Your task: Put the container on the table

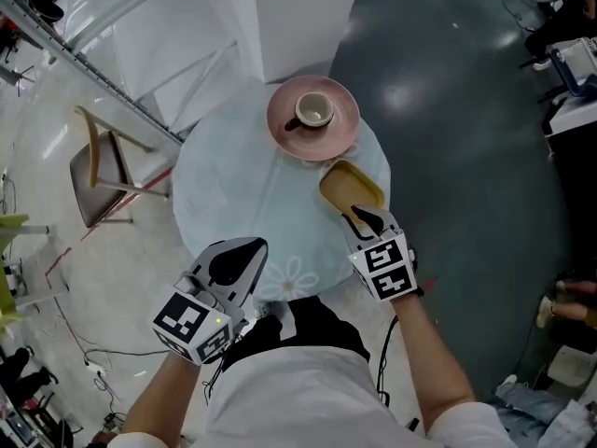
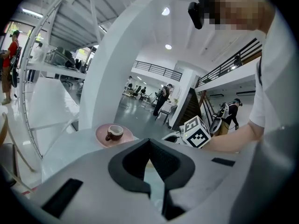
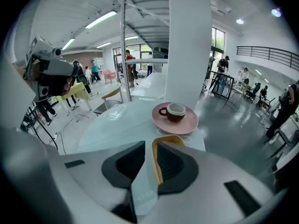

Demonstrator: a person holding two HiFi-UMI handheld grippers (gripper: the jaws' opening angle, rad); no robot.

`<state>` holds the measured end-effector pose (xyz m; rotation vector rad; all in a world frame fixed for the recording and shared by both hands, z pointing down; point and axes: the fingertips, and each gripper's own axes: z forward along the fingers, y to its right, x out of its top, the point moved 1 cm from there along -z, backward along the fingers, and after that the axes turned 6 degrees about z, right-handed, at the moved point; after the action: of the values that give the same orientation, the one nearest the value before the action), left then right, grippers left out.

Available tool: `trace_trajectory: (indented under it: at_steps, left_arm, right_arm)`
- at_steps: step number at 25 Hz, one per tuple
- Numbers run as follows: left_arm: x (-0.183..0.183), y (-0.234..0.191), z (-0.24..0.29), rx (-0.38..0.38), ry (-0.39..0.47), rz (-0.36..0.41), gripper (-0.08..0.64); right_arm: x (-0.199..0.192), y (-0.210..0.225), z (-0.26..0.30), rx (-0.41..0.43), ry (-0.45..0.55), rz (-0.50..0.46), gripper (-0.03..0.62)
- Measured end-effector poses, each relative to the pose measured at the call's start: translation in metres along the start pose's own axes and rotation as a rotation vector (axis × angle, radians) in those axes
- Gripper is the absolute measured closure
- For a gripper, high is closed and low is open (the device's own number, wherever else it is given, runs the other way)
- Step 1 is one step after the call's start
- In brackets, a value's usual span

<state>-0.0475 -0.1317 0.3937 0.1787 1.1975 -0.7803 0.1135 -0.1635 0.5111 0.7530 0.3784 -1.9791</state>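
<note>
though left gripper [image 2: 149,142] is shut, right gripper [image 3: 152,143] is part-open, container [image 3: 168,138] rim btwn jaws.

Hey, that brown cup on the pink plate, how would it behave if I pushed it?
The cup looks ceramic, so probably stiff and fragile. It stands loose on the smooth plate, so it may slide. It's squat, so tipping seems unlikely.
</note>
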Motion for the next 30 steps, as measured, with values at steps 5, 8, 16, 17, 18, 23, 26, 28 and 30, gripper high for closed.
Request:
trace_trajectory:
  at_steps: [5,8,16,17,18,23,26,28,30]
  left_arm:
    - [0.012,0.007,-0.007,-0.016,0.017,0.028,0.538]
    - [0.015,0.01,-0.01,-0.027,0.027,0.047,0.538]
    - [0.024,0.018,-0.022,-0.046,0.037,0.07,0.538]
    - [0.024,0.018,-0.023,-0.049,0.039,0.072,0.538]
    - [0.024,0.018,-0.024,-0.051,0.04,0.075,0.538]
    - [0.027,0.021,-0.03,-0.063,0.047,0.087,0.538]
    - [0.03,0.021,-0.032,-0.07,0.052,0.093,0.538]
    - [0.033,0.022,-0.032,-0.074,0.056,0.097,0.538]
    - [0.035,0.023,-0.033,-0.077,0.059,0.1,0.539]
  right_arm:
    - [0.018,-0.005,-0.029,-0.02,0.091,0.026,0.525]
    - [0.025,-0.01,-0.043,-0.025,0.137,0.051,0.537]
    - [0.045,-0.024,-0.074,-0.022,0.224,0.092,0.554]
    - [0.046,-0.026,-0.075,-0.022,0.23,0.093,0.554]
    - [0.047,-0.029,-0.076,-0.02,0.235,0.094,0.555]
    - [0.052,-0.04,-0.085,-0.005,0.256,0.112,0.56]
    - [0.053,-0.045,-0.088,-0.004,0.262,0.117,0.561]
    - [0.054,-0.047,-0.09,0.0,0.267,0.126,0.565]
    - [0.056,-0.049,-0.093,0.002,0.272,0.131,0.566]
